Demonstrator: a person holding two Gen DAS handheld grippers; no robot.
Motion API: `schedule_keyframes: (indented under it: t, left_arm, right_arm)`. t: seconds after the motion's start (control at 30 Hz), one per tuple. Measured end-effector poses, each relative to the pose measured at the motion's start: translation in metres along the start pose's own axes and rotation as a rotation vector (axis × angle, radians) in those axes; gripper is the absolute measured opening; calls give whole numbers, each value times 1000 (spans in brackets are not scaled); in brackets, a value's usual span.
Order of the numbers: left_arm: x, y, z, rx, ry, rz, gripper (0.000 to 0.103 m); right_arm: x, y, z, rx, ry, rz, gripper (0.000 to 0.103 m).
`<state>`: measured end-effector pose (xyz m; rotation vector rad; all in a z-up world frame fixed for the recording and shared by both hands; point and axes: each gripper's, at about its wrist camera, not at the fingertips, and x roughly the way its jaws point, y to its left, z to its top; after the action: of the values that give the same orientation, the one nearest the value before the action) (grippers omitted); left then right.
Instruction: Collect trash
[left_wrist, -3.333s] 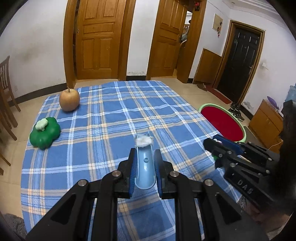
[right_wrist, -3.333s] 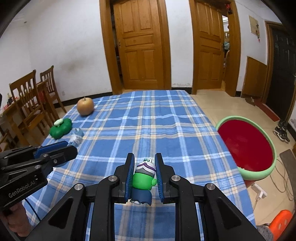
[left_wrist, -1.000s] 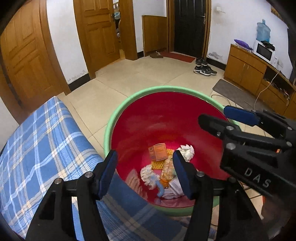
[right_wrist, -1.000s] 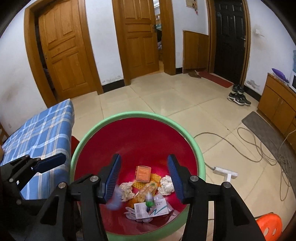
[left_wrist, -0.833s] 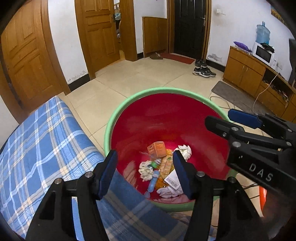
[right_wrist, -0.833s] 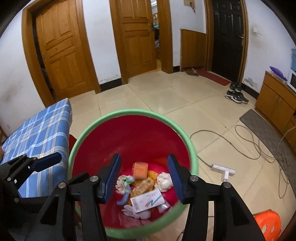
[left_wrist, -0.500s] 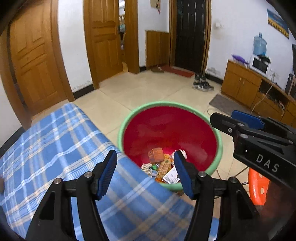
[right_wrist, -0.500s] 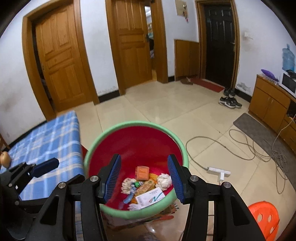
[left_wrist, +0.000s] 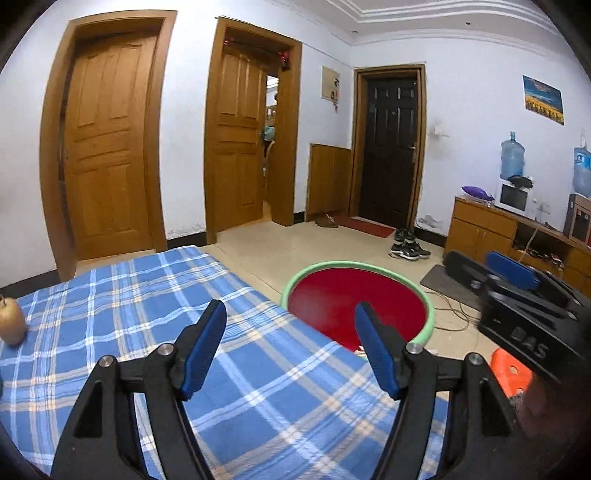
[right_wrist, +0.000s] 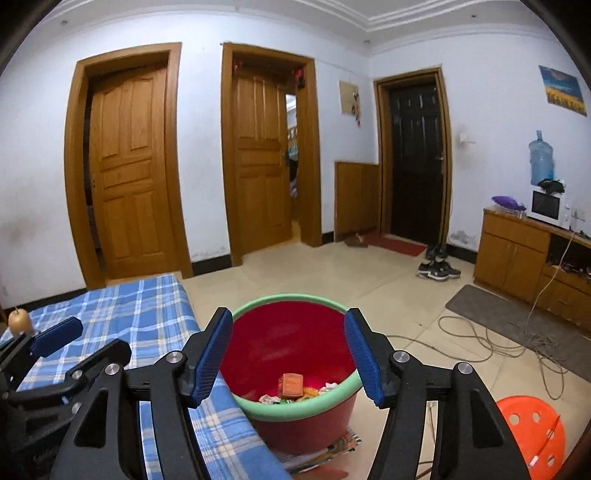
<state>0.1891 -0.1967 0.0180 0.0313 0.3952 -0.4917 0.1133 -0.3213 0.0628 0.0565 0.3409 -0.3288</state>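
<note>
From the left wrist view, the floor of the red basin (left_wrist: 354, 299) was hidden behind the edge of the checked tablecloth (left_wrist: 147, 295) and the left gripper (left_wrist: 291, 347), so no contents could be made out there; the pear (left_wrist: 13, 321) was cut by the picture's left edge; the right gripper (left_wrist: 517, 280) was seen only in part, its lettering blurred. From the right wrist view, the trash (right_wrist: 295, 391) in the basin was half masked by the near rim; the smaller pieces were too small to identify.
</note>
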Motion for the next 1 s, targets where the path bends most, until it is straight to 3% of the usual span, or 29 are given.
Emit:
schedule_keyframes:
  t: [0.1,0.2,0.27,0.37,0.47,0.73,1.0]
  left_arm:
    - [2,11,0,-44,-8,5,72]
    - [2,8,1,-28,-25,19,72]
    - [4,6,0,-20,-7,23,72]
    - [3,3,0,-9,-15,23,81]
    - [3,-2,-1,15,-16,28,90]
    - [3,0,0,5,-12,19,101]
    - [3,-1,-1,11,-10,12,101]
  right_arm:
    - [-8,7,-15,-22,-47,-17,64]
    - [-13,15,-28,-79,-80,-31,64]
    - [-12,12,-28,-47,-90,-22,64]
    - [-13,12,-27,-39,-136,-75,64]
    - [-9,14,-28,-38,-126,-76,64]
    - [-5,11,-30,-20,-108,-70,64]
    - [-2,9,-31,-3,-83,-73,64]
